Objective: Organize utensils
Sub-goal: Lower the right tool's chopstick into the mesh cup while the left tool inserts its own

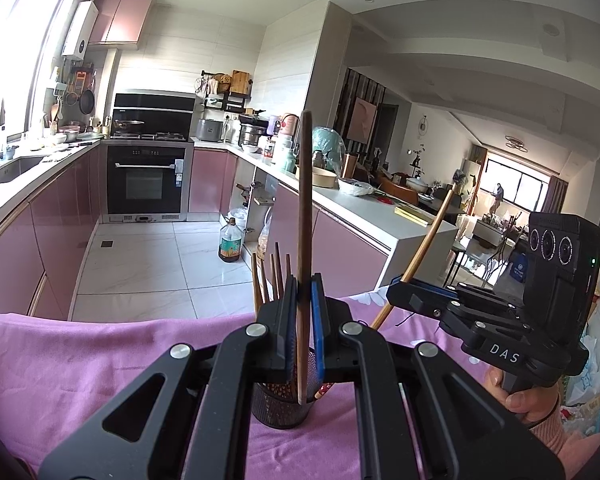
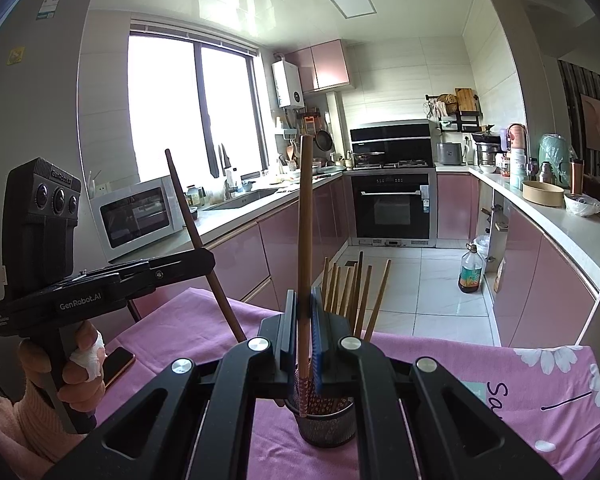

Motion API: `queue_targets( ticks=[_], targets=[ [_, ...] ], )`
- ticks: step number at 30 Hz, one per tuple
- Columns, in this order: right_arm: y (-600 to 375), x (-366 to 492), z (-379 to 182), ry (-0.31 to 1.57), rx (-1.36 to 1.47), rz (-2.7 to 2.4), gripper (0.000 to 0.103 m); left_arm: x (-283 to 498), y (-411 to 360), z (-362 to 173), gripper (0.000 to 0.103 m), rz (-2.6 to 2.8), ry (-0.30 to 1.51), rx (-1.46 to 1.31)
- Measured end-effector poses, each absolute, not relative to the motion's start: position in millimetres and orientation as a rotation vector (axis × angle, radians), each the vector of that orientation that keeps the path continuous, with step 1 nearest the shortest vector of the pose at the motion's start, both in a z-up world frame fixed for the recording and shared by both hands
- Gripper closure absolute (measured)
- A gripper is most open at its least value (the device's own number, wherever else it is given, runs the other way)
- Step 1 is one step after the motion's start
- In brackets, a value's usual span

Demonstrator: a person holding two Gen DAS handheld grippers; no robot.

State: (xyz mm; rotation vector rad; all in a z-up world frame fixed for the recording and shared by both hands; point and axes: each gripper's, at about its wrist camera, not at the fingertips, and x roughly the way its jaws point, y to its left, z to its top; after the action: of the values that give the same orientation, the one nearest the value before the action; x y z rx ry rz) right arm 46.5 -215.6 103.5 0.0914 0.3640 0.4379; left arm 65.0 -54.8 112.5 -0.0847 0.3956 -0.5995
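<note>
Both grippers are clamped on chopsticks above a dark mesh holder (image 2: 327, 420) that stands on the pink cloth (image 1: 100, 360) covering the table, near its far edge. The left gripper (image 1: 302, 300) pinches a dark brown chopstick (image 1: 305, 220) upright, its lower tip already inside the holder's rim, probably so it can slide straight down among the chopsticks already standing there (image 2: 352, 292). The right gripper (image 2: 303, 308) grips a lighter brown chopstick (image 2: 305, 220) in the same vertical way, its patterned end dipping into the holder. Holding each stick near mid-length likely keeps it steady and aligned with the narrow opening.
</note>
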Motion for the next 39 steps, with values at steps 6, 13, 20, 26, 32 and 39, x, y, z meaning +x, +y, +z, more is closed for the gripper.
queue_targets(
  ticks=[6,13,20,26,32,39],
  targets=[
    [-216,47,103,0.363,0.091,0.437,0.098,66,-57,114,0.095,-0.599,0.396,-0.087],
    [-216,47,103,0.364,0.091,0.438,0.098,69,-60,115,0.095,-0.594,0.402,-0.087],
    [-219,53,107,0.37,0.093,0.437,0.098,73,-62,115,0.095,-0.595,0.409,-0.092],
    [-219,54,107,0.37,0.092,0.437,0.098,75,-61,117,0.095,-0.596,0.411,-0.094],
    [-221,55,107,0.374,0.093,0.435,0.098,77,-59,115,0.095,-0.597,0.418,-0.096],
    [-227,63,102,0.385,0.097,0.432,0.098,79,-59,115,0.095,-0.595,0.428,-0.1]
  ],
)
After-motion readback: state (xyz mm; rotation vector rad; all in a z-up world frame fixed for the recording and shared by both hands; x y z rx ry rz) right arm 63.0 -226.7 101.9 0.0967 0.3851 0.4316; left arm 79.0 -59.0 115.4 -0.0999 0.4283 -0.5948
